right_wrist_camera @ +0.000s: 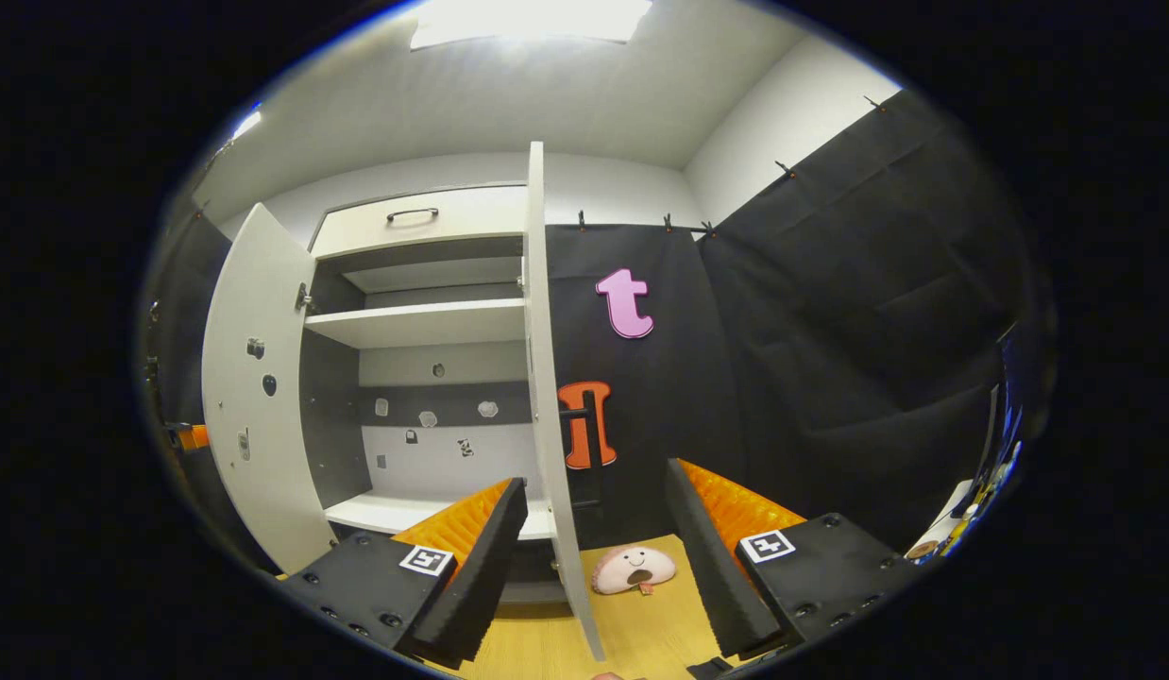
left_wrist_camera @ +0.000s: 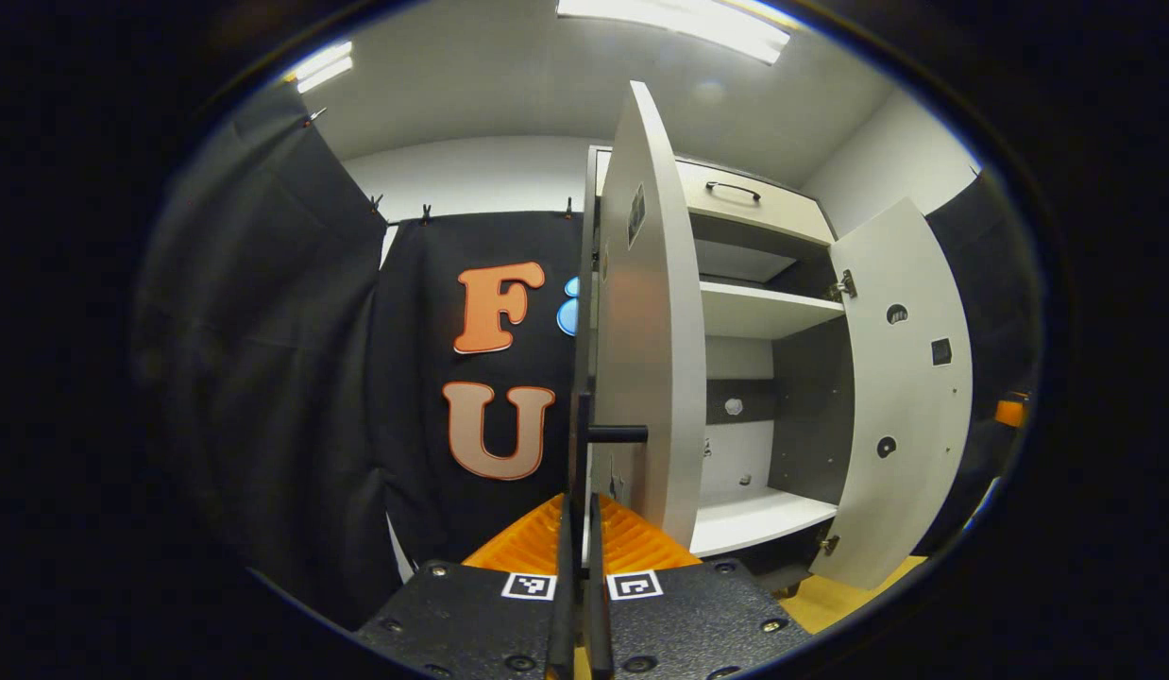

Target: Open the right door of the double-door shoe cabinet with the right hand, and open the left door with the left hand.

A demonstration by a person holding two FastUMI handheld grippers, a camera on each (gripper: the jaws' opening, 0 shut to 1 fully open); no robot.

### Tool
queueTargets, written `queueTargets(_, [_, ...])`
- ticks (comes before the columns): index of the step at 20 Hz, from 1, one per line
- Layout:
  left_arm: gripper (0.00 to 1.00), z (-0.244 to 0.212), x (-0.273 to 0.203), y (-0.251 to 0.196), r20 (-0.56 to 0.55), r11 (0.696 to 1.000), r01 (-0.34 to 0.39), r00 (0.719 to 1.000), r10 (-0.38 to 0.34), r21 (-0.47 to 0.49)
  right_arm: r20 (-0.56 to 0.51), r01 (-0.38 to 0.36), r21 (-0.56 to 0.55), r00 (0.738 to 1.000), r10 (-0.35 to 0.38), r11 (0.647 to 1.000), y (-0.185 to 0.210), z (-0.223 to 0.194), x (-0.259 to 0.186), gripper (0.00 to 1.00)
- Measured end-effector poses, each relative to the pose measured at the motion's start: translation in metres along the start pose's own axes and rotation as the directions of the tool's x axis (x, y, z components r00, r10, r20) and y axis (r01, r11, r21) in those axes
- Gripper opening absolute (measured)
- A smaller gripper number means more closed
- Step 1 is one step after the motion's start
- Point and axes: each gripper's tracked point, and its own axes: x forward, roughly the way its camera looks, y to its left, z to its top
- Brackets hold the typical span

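Note:
The shoe cabinet point(left_wrist_camera: 764, 312) stands with both doors swung out. In the left gripper view the left door point(left_wrist_camera: 646, 312) is edge-on right in front of me. Its dark bar handle point(left_wrist_camera: 582, 434) runs down between the fingers of my left gripper point(left_wrist_camera: 581, 505), which is shut on it. The right door point(left_wrist_camera: 910, 397) hangs open at the far side. In the right gripper view that right door point(right_wrist_camera: 545, 378) is edge-on, with its dark handle point(right_wrist_camera: 592, 444) just beyond. My right gripper point(right_wrist_camera: 594, 484) is open, with its fingers spread wide on either side of the door's edge and handle.
Inside are white shelves point(right_wrist_camera: 419, 324) and a bottom board point(right_wrist_camera: 377, 515). A drawer point(right_wrist_camera: 424, 225) with a handle sits on top. A pink plush toy point(right_wrist_camera: 632, 569) lies on the wooden floor by the right door. Black cloth walls close in on both sides.

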Motion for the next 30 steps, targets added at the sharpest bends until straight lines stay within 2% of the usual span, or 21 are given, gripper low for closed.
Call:
queueTargets(2, [0.01, 0.004, 0.002, -0.006, 0.012, 0.999, 0.037, 0.999, -0.037, -0.017, -0.012, -0.006, 0.005, 1.000, 0.006, 1.000, 0.013, 0.000, -0.001, 0.95])
queueTargets(4, [0.01, 0.002, 0.002, -0.006, 0.011, 0.998, 0.058, 0.998, -0.058, -0.014, -0.025, -0.013, 0.000, 1.000, 0.013, 1.000, 0.023, -0.002, -0.004, 0.95])
queueTargets(8, [0.02, 0.003, -0.009, -0.005, 0.014, 0.999, 0.047, 0.999, -0.047, -0.022, -0.019, -0.058, -0.013, 0.998, 0.057, 0.998, 0.031, 0.004, -0.002, 0.95])
queueTargets(9, [0.05, 0.001, -0.012, -0.004, 0.001, 0.999, 0.038, 0.999, -0.038, -0.016, -0.027, -0.055, -0.018, 0.998, 0.054, 0.998, 0.026, 0.005, -0.001, 0.95])
queueTargets(13, [0.03, 0.012, -0.023, 0.003, 0.035, 0.999, -0.035, 0.999, 0.035, 0.007, -0.039, -0.073, -0.016, 0.997, 0.072, 0.997, 0.012, 0.013, 0.005, 0.95])
queueTargets(15, [0.01, 0.014, -0.023, -0.012, 0.054, 1.000, -0.020, 0.998, 0.021, -0.021, -0.047, -0.091, -0.010, 0.995, 0.091, 0.996, 0.004, 0.016, 0.005, 0.95])
queueTargets(19, [0.01, 0.005, -0.036, -0.045, 0.008, 0.995, 0.032, 0.999, -0.031, -0.095, -0.075, -0.131, 0.021, 0.988, 0.132, 0.991, -0.014, 0.020, -0.008, 0.95])
queueTargets(25, [0.00, -0.007, -0.048, -0.094, -0.022, 0.986, 0.102, 0.994, -0.106, -0.133, -0.047, -0.147, -0.020, 0.988, 0.146, 0.989, -0.035, 0.017, -0.032, 0.96])
queueTargets(26, [0.01, -0.009, -0.051, -0.103, -0.031, 0.982, 0.113, 0.992, -0.119, -0.148, -0.057, -0.122, -0.028, 0.991, 0.120, 0.992, -0.044, 0.013, -0.034, 0.86])
queueTargets(27, [0.01, -0.013, -0.054, -0.107, -0.041, 0.983, 0.103, 0.993, -0.111, -0.155, -0.068, -0.091, -0.043, 0.994, 0.088, 0.995, -0.053, 0.008, -0.035, 0.96])
queueTargets(30, [0.04, -0.017, -0.060, -0.105, -0.054, 0.988, 0.045, 0.997, -0.053, -0.148, -0.092, -0.133, -0.076, 0.988, 0.126, 0.988, -0.048, -0.006, -0.043, 0.97])
